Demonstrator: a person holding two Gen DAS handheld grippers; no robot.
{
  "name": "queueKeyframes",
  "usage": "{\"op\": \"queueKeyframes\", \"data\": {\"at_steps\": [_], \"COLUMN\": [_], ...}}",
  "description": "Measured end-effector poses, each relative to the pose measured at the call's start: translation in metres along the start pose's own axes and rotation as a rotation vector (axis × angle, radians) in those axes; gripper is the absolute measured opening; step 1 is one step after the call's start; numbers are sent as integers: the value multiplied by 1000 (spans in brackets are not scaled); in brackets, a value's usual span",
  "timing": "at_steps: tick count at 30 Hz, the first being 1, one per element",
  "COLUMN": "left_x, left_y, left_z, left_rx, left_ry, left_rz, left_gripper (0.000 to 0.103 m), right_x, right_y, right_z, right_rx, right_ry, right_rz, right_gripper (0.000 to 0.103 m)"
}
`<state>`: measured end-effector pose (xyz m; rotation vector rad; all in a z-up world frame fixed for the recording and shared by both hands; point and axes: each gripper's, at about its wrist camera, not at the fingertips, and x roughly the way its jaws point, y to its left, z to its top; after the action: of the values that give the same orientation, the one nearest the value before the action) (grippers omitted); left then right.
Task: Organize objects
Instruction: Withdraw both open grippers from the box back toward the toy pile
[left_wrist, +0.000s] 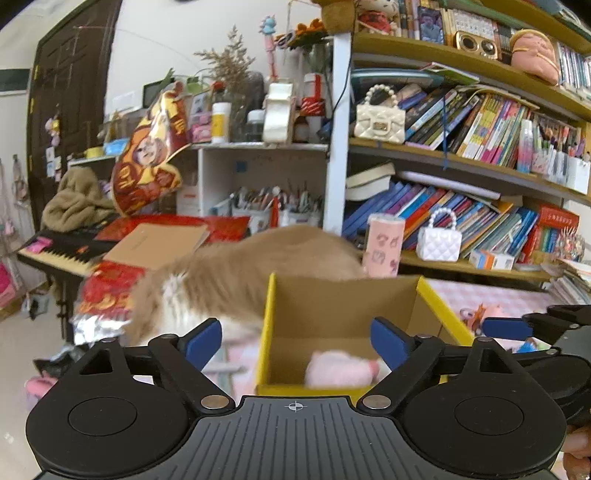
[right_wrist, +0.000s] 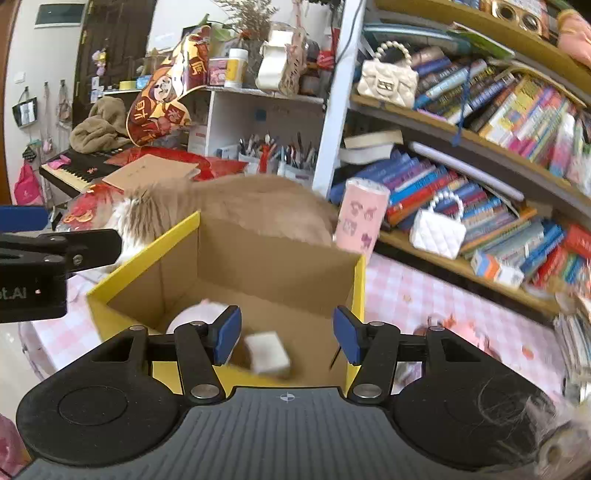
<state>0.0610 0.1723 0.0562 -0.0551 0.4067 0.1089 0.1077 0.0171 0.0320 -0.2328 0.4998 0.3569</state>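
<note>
Your left gripper (left_wrist: 295, 345) is hanging with its blue pads spread wide and gripping nothing; your right gripper (right_wrist: 286, 338) is standing partly open, also empty, though the white block (right_wrist: 267, 352) is showing in the gap between its pads, lying on the box floor beyond them rather than being touched by either pad

Much is getting lost here. The pink plush toy (left_wrist: 341, 369) is smearing into a blur just ahead of your left gripper, and its right pad is covering one edge of it, so you cannot make out its shape. From your right gripper only a pale pink dome of it is peeking out behind the left pad. The white block is blurred too, its faces hard to read. A thin dark sliver beside your right gripper's right pad is too small to identify

The cardboard box (left_wrist: 267, 314) is sitting directly in front of both grippers, open-topped, yellow on the outside and plain brown inside, its near wall partly hidden by the gripper bodies. Both toy and block are lying inside it on the floor, toy to the left of the block as your right gripper sees them

Beyond the box's far wall a tan furry shape (right_wrist: 258, 206) is stretching across, blurred, its lower part hidden by the box
</note>
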Motion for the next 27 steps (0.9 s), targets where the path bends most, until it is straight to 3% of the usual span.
{"op": "queueKeyframes", "data": {"at_steps": [20, 27], "left_x": [-50, -58], "left_y": [17, 12], "left_z": [-69, -82], "left_rx": [-2, 9], "left_ry": [216, 265], "left_rz": [51, 23], "left_gripper": [91, 91], "right_x": [-45, -57], "right_y": [39, 38], "right_z": [-74, -90], "right_rx": [103, 142], "right_ry": [186, 222], "right_rz": [-15, -58], "right_gripper": [59, 61]}}
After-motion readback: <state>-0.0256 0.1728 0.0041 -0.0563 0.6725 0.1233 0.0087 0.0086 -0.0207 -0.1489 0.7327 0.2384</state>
